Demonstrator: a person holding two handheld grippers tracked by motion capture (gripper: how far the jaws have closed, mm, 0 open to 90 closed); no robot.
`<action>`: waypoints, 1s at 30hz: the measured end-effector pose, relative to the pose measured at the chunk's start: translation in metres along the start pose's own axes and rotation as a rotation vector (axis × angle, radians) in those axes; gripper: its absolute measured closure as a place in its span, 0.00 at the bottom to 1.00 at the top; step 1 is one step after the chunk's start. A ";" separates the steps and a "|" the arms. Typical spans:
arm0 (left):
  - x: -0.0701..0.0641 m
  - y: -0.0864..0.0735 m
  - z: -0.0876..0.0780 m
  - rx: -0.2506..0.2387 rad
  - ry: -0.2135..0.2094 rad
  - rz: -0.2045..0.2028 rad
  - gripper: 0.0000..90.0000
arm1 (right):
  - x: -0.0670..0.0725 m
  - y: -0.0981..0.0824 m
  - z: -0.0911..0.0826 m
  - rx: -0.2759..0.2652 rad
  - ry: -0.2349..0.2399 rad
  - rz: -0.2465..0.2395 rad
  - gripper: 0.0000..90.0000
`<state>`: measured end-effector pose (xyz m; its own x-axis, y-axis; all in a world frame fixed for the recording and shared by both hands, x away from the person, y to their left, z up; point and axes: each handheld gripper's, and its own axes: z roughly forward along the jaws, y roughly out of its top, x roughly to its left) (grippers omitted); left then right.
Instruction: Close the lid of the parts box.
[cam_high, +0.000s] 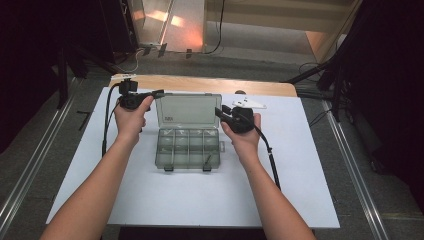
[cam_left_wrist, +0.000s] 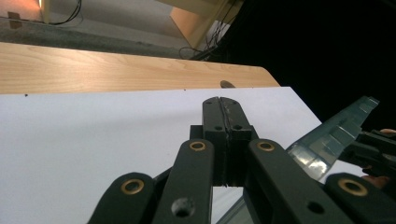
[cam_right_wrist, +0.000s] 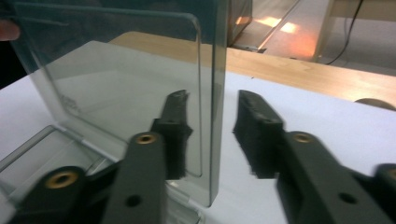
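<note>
Standing open on white surface (cam_high: 300, 165): clear compartment box (cam_high: 187, 146), lid (cam_high: 189, 110) raised upright at far side of box. Left gripper (cam_high: 159, 92) at lid's upper left corner, jaws fully closed; whether they pinch lid, cannot tell. Right gripper (cam_high: 218, 111) at lid's right edge, jaws parted, straddling edge, pads not pressing. White flat piece (cam_high: 249, 104) on surface, right of lid, beyond right gripper.

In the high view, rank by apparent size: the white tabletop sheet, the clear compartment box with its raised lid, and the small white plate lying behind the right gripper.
1. White tabletop sheet, by far the largest.
2. Clear compartment box, lid up.
3. Small white plate, a thin sliver; it lies farther from the camera, which shrinks it slightly, but the ranking holds.
</note>
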<state>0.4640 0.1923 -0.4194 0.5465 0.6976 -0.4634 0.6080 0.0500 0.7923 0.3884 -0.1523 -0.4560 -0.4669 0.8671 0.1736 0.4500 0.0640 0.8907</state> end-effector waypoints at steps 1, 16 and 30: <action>-0.001 -0.001 -0.001 0.000 0.000 0.005 1.00 | 0.000 -0.001 -0.002 -0.003 0.011 0.003 0.64; -0.012 -0.008 -0.014 -0.033 -0.015 0.057 1.00 | -0.016 -0.017 -0.030 -0.035 0.012 0.023 0.88; -0.024 -0.019 -0.028 -0.045 -0.025 0.104 1.00 | -0.011 0.010 -0.034 -0.027 0.045 0.036 1.00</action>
<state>0.4230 0.1945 -0.4119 0.6199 0.6829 -0.3865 0.5206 0.0106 0.8537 0.3718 -0.1784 -0.4349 -0.4850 0.8455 0.2236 0.4466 0.0196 0.8945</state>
